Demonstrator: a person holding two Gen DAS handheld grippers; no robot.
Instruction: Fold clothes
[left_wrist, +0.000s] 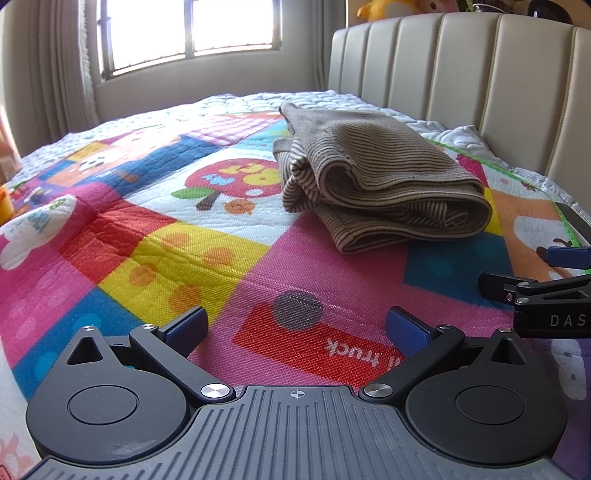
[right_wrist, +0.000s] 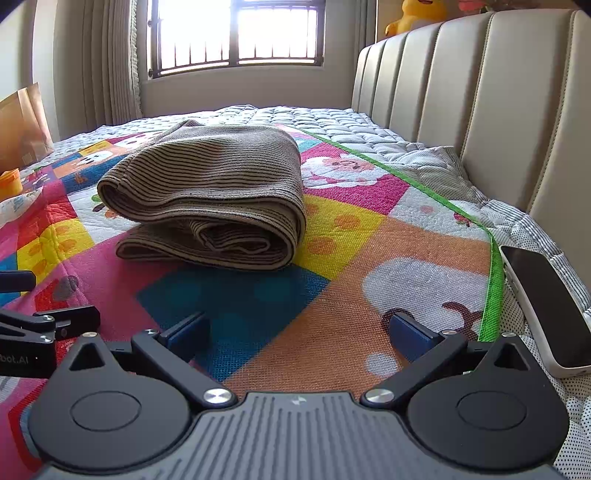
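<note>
We see open colourful quilted play mat (left_wrist: 207, 254) between both wide-spread grippers and the folded brown striped knit garment (right_wrist: 207, 199), with nothing lying in that stretch. To the right, a white-cased smartphone (right_wrist: 546, 310) lies at the mat's green edge, and the beige padded headboard (right_wrist: 480, 110) walls off that side. Left of the garment the mat lies bare.

The folded garment (right_wrist: 207, 199) is brown with thin dark stripes. The quilted mat (left_wrist: 155, 236) under it shows pink, yellow, blue, orange and red patches, edged green. The headboard (right_wrist: 480, 110) is beige; the plush toy (right_wrist: 417, 14) yellow.
</note>
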